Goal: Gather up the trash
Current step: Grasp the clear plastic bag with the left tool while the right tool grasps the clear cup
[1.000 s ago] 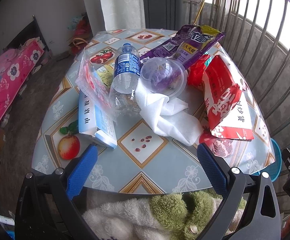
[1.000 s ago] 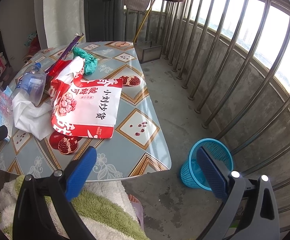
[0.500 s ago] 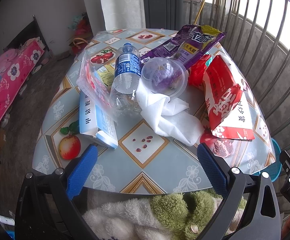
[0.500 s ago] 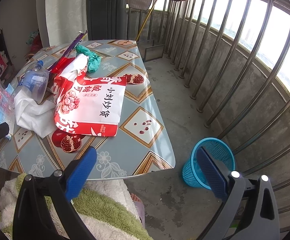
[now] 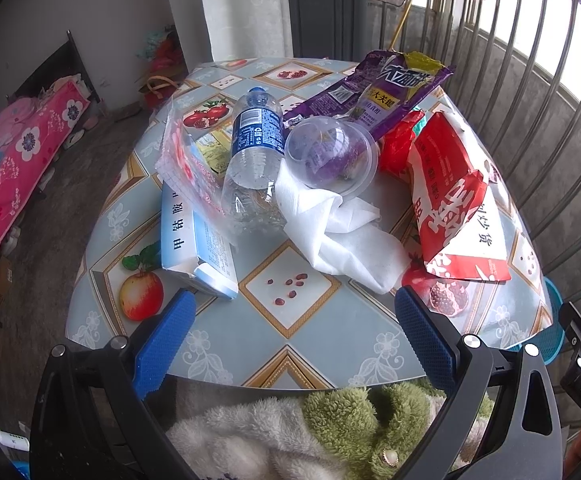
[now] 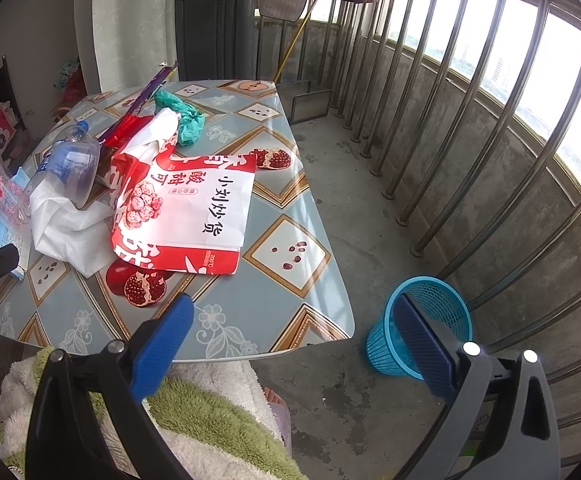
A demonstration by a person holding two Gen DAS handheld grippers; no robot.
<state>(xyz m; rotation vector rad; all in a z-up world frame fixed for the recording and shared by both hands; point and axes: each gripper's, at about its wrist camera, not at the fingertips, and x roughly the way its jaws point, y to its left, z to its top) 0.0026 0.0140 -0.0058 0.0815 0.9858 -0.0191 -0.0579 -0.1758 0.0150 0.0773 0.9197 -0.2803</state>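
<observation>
Left tool gaping, blue basket on floor beside table

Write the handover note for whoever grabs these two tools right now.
Left tool: open, empty, over the near table edge.
Right tool: open, empty, near the table corner.
Trash all on the patterned table: clear plastic bottle, white tissue, red-and-white snack bag, purple wrapper, pale blue box.
Blue mesh bin on the floor, apparently empty.
Done: nothing. Left: everything.
</observation>
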